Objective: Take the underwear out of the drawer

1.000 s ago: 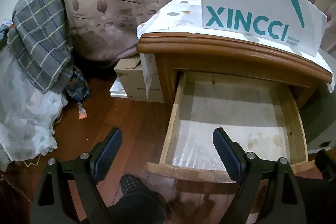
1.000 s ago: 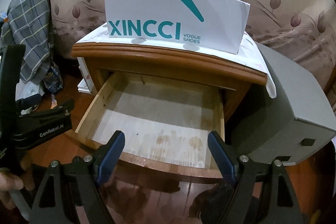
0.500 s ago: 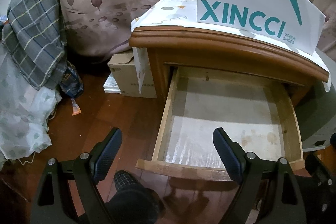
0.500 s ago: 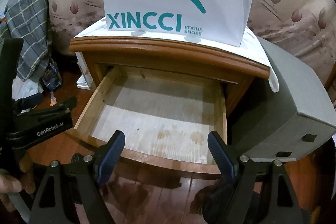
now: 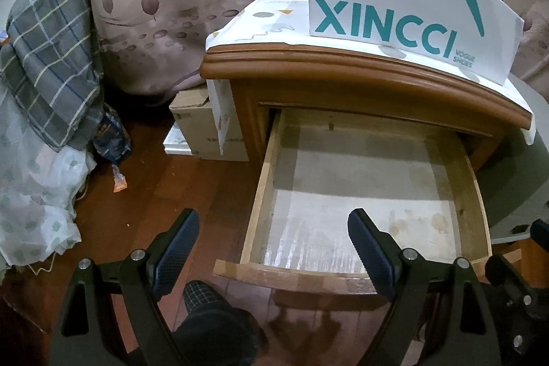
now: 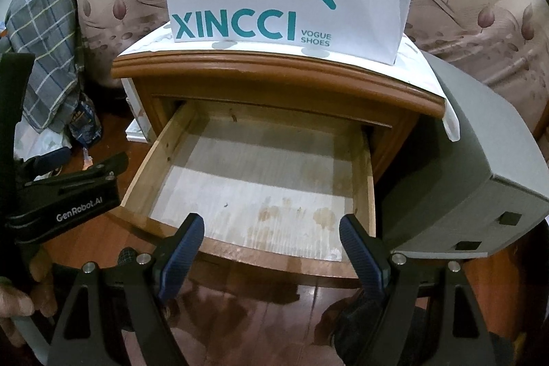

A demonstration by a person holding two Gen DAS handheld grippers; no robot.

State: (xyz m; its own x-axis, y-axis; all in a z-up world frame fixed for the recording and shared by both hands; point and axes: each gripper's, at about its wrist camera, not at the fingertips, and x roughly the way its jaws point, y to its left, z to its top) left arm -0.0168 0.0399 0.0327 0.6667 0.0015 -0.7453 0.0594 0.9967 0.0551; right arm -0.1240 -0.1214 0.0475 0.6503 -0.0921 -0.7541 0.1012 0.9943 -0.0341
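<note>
Open drawer, pulled out ahead of and below both your grippers: no underwear shows in it. Left gripper and right gripper hover before its front edge, jaws wide apart, empty. Right sits more squarely over it; garment's axis cannot be told.

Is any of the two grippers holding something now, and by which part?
Nothing is held. The left gripper and right gripper both stand open above the pulled-out drawer.
</note>
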